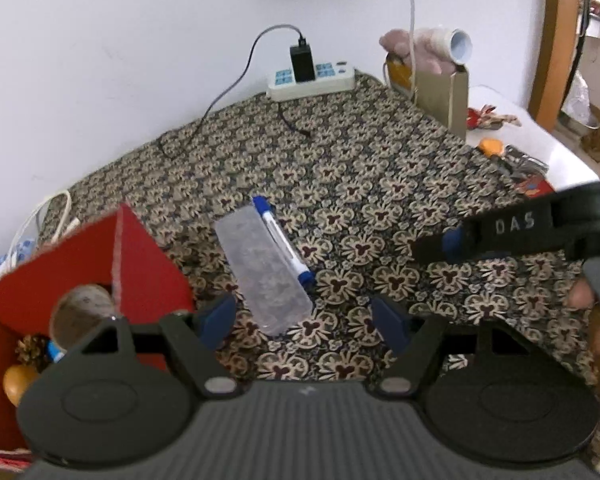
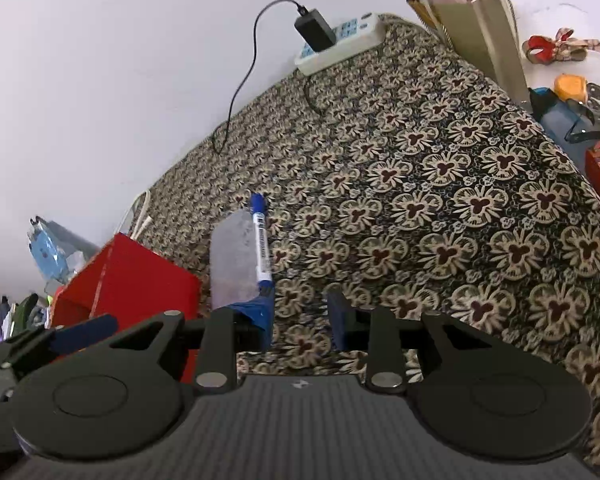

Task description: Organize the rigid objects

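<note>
A clear plastic case (image 1: 262, 270) lies on the patterned tablecloth (image 1: 360, 184), with a blue-capped white marker (image 1: 283, 239) alongside its right edge. My left gripper (image 1: 306, 320) is open and empty, just before the case's near end. In the right wrist view the case (image 2: 233, 262) and marker (image 2: 261, 242) lie ahead, left of centre. My right gripper (image 2: 300, 316) is open and empty, its left finger close to the marker's near cap. It also shows in the left wrist view (image 1: 452, 242) at the right. A red box (image 1: 88, 276) holding small items stands to the left.
A white power strip (image 1: 312, 80) with a black charger and cable sits at the back by the wall. A gold paper bag (image 1: 444, 96) stands at the back right. Scissors, a ribbon and a blue bottle (image 2: 560, 120) lie beyond the cloth's right edge.
</note>
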`<action>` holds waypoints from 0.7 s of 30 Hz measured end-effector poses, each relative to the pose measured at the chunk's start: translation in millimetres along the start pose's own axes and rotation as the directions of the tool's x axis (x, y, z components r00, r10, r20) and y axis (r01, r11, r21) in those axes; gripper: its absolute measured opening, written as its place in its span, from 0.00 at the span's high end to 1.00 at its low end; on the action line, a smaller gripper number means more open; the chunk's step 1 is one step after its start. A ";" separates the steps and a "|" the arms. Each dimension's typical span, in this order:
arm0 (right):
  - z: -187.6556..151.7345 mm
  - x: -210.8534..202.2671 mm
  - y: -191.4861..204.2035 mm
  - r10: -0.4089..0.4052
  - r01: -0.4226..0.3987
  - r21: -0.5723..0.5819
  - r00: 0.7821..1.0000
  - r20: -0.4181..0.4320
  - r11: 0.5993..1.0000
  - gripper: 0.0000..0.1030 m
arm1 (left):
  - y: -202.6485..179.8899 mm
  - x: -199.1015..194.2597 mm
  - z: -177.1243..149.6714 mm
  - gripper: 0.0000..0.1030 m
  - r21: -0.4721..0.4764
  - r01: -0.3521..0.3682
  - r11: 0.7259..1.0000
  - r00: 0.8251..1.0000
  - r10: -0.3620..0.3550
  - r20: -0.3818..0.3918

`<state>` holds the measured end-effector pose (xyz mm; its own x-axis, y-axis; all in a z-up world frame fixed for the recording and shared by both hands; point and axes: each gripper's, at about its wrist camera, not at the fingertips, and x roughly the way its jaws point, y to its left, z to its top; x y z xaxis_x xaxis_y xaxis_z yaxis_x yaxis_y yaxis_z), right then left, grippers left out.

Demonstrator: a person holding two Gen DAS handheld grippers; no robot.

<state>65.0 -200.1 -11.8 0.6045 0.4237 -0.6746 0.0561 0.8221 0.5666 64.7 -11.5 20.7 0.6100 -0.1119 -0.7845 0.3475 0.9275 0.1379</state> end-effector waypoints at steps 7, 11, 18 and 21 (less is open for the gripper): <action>18.4 38.8 0.0 0.020 -0.034 -0.129 0.994 -0.106 0.991 0.87 | -3.3 41.1 -12.7 0.34 -0.059 -0.051 0.997 0.999 0.051 -0.009; 29.7 61.7 6.5 0.052 -0.078 -0.170 0.986 -0.156 0.982 0.87 | 0.6 52.0 -13.8 0.31 -0.091 -0.092 0.992 0.996 0.093 0.003; 46.9 98.5 22.0 0.147 -0.191 -0.164 0.958 -0.247 0.968 0.87 | 9.9 71.5 -1.5 0.19 -0.108 -0.111 0.988 0.993 0.115 0.031; 51.1 113.8 29.8 0.186 -0.236 -0.142 0.936 -0.298 0.961 0.86 | 16.8 84.6 1.5 0.19 -0.131 -0.094 0.987 0.995 0.096 0.008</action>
<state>176.0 -146.8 -47.5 0.3396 0.6628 -0.6674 -0.2013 0.7443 0.6367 123.2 -5.9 -42.5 0.6460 -0.0251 -0.7629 0.1924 0.9726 0.1309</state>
